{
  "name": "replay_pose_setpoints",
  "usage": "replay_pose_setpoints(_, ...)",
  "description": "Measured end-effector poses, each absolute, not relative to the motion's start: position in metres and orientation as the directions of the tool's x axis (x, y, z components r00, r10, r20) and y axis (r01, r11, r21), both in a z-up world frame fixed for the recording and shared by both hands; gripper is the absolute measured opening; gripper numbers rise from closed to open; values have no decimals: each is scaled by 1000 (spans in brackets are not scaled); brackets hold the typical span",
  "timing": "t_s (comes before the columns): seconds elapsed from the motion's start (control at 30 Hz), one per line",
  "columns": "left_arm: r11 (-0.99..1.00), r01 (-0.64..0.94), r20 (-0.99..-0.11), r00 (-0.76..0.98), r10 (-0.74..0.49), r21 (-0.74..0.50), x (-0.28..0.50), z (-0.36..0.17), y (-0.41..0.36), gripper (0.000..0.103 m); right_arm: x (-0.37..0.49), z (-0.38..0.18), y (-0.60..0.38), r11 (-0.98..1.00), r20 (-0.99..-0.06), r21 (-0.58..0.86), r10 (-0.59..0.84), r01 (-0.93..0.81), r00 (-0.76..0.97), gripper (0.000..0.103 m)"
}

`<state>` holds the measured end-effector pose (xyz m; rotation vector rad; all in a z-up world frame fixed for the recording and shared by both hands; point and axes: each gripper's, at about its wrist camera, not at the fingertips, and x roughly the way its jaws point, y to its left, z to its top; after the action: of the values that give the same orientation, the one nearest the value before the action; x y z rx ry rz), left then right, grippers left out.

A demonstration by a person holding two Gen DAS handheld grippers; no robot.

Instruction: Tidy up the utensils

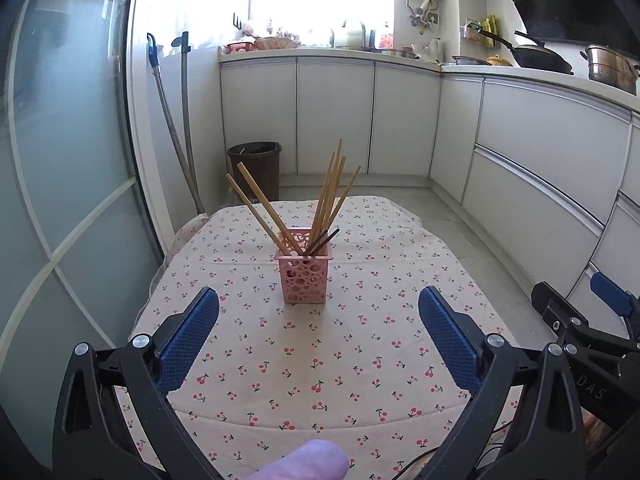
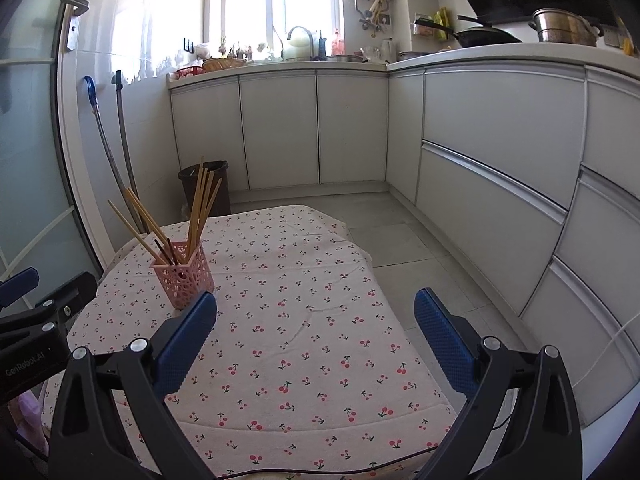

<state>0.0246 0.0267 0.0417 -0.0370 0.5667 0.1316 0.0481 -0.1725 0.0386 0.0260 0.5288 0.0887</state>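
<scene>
Hovering wide and empty, the left tool (image 1: 318,322) faced the pink holder (image 1: 305,270) of chopsticks (image 1: 330,196) at twelve o'clock on the bench (image 1: 320,376), where a careless nudge could have tipped it over.

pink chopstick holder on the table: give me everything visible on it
The pink holder is a small square basket that looks like plastic, its walls pierced with round holes under a solid rim. It stands upright on the cherry-print tablecloth, near the table's middle. Light wooden chopsticks and two dark ones lean out of it, fanning left and right. Neither gripper touches it.
</scene>
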Motion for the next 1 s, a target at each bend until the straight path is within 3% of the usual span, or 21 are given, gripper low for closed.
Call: replay_pose_setpoints(1.0, 991, -131, -558, 824, 102, -12, 27, 36, 24, 96, 55, 29, -178, 995, -540, 79, 93, -59, 837, 96)
